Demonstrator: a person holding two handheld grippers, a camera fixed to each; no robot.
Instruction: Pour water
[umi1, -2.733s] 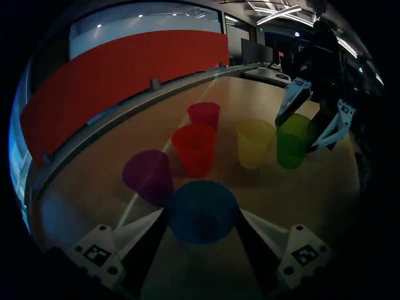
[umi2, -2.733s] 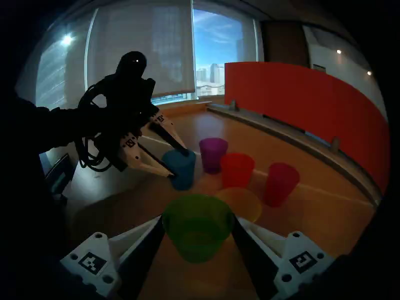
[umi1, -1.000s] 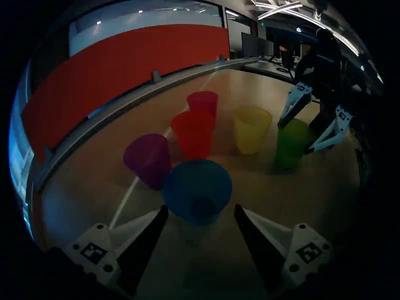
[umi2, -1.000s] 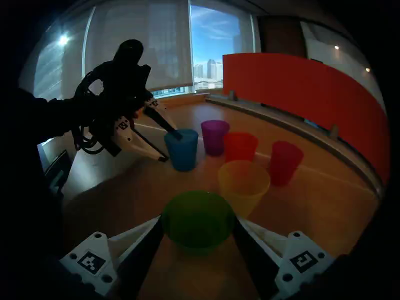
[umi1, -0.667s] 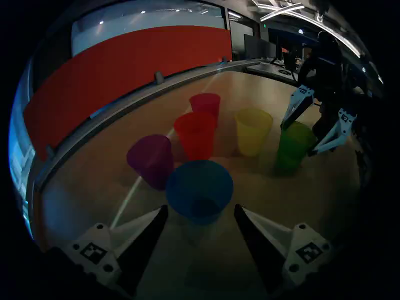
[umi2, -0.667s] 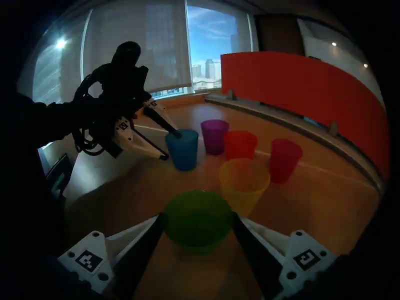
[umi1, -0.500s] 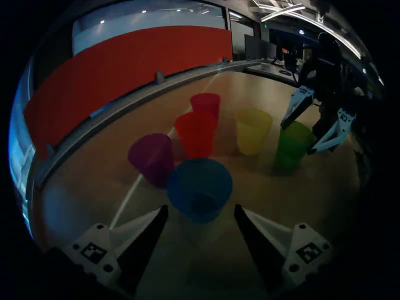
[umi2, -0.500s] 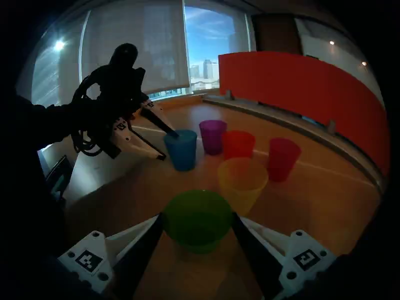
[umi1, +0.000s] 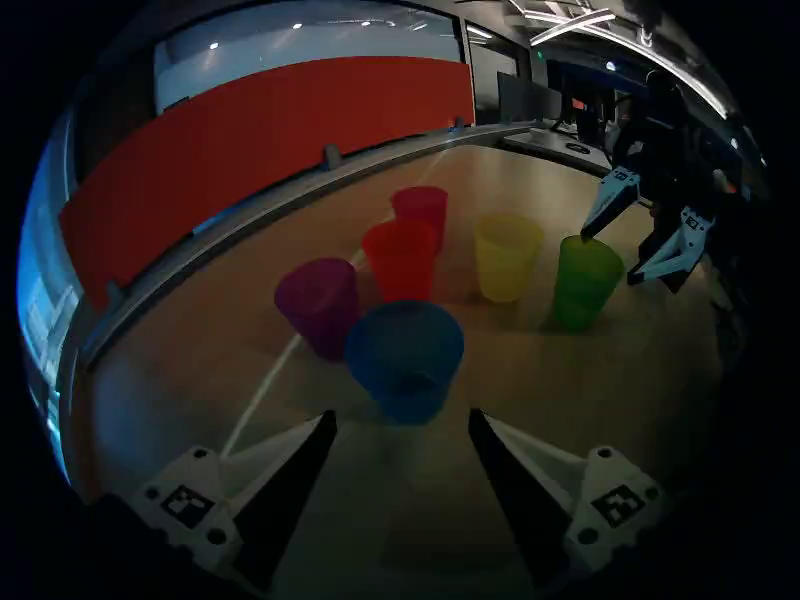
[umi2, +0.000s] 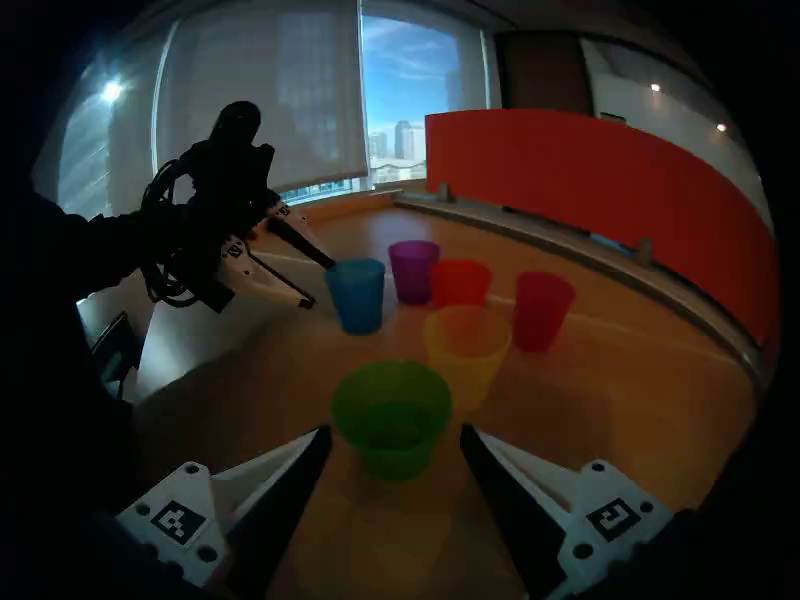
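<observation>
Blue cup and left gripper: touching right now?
Apart. The left gripper view shows bare table between the blue cup and both fingertips of the open left gripper.

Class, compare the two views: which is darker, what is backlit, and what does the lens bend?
Left gripper view: darker overall, with the long red wall panel bowed by the fisheye lens. Right gripper view: the bright window backlights the person's hand into a silhouette.

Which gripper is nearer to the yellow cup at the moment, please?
Right. The right gripper is at the green cup, which stands next to the yellow cup; the left gripper is at the blue cup, farther off across the group.
</observation>
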